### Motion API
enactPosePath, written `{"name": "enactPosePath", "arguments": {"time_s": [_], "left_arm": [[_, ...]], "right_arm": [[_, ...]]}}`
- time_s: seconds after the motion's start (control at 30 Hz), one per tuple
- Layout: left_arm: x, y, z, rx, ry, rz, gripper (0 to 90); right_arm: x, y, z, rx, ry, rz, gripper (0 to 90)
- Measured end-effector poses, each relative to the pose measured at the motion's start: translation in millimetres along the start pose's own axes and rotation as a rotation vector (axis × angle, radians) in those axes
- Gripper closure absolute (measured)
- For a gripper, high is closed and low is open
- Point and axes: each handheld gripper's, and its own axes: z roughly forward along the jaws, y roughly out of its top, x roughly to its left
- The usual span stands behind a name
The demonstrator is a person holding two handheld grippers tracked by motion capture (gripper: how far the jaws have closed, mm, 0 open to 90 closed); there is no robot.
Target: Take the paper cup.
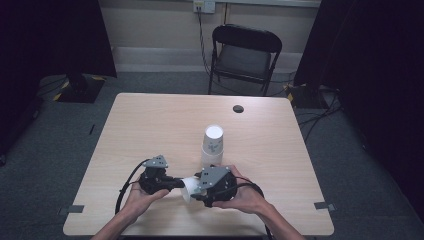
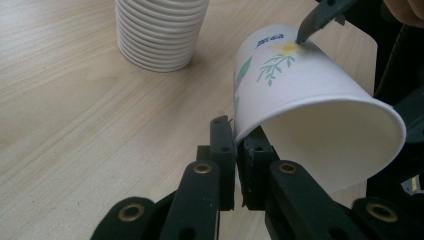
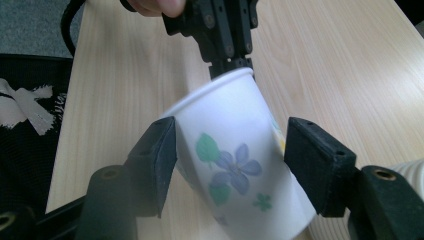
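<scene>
A white paper cup with a flower print [image 1: 189,189] lies on its side just above the table, between both grippers. My left gripper [image 2: 239,135] is shut on the cup's rim [image 2: 300,95], one jaw inside and one outside. My right gripper [image 3: 232,125] is open, its jaws straddling the cup's body [image 3: 235,165] near the base; the left pad [image 3: 157,155] touches the wall. In the high view the left gripper [image 1: 177,184] and the right gripper [image 1: 199,192] face each other near the table's front edge.
A tall stack of upside-down paper cups [image 1: 213,145] [image 2: 157,30] stands just behind the grippers at mid-table. A dark round hole [image 1: 238,108] sits near the table's [image 1: 150,125] far edge. A black folding chair [image 1: 245,55] stands beyond it.
</scene>
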Motion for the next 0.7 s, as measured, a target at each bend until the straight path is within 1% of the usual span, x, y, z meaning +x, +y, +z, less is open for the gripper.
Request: {"name": "enactPosePath", "arguments": {"time_s": [0.03,0.1,0.2,0.23,0.27,0.3,0.37,0.43,0.47,0.53,0.6,0.67,0.7], "left_arm": [[-0.2,0.0,0.2,-0.004,0.001,-0.004,86.5],[-0.5,-0.3,-0.1,-0.012,-0.002,-0.009,86.6],[0.0,0.2,-2.6,-0.020,-0.007,-0.012,87.0],[0.6,0.4,-4.1,-0.045,-0.029,-0.039,87.2],[0.6,0.4,-4.1,-0.045,-0.029,-0.039,87.4],[1.0,0.4,-4.8,-0.053,-0.035,-0.046,87.7],[1.1,0.5,-5.2,-0.058,-0.039,-0.048,87.8],[0.7,2.1,-6.1,-0.082,-0.066,-0.057,88.1],[0.2,2.2,-5.7,-0.085,-0.069,-0.058,88.1],[-0.3,2.3,-4.9,-0.091,-0.070,-0.068,88.2],[-1.2,2.4,-5.4,-0.105,-0.068,-0.080,88.1],[-1.4,2.7,-6.5,-0.105,-0.063,-0.078,88.0],[-1.4,2.1,-8.0,-0.114,-0.052,-0.076,87.8]], "right_arm": [[0.3,0.6,1.1,0.002,-0.002,-0.007,34.9],[0.2,-0.4,3.8,0.015,-0.002,0.001,29.2],[1.4,-3.5,6.2,0.020,0.001,0.000,23.9],[2.2,-4.0,7.0,0.024,-0.004,-0.010,22.5],[2.2,-4.0,7.0,0.024,-0.004,-0.010,22.5],[4.4,-4.7,8.9,0.042,-0.015,-0.023,22.4],[5.0,-4.7,9.7,0.047,-0.017,-0.022,22.1],[6.1,-4.7,12.7,0.057,-0.026,-0.031,21.0],[6.2,-4.2,13.8,0.057,-0.028,-0.032,20.5],[6.7,-2.9,16.4,0.060,-0.032,-0.032,20.7],[7.6,-1.6,19.5,0.077,-0.041,-0.032,22.4],[8.4,-1.2,21.2,0.085,-0.044,-0.033,22.7],[7.8,-1.0,23.9,0.076,-0.041,-0.015,24.2]]}}
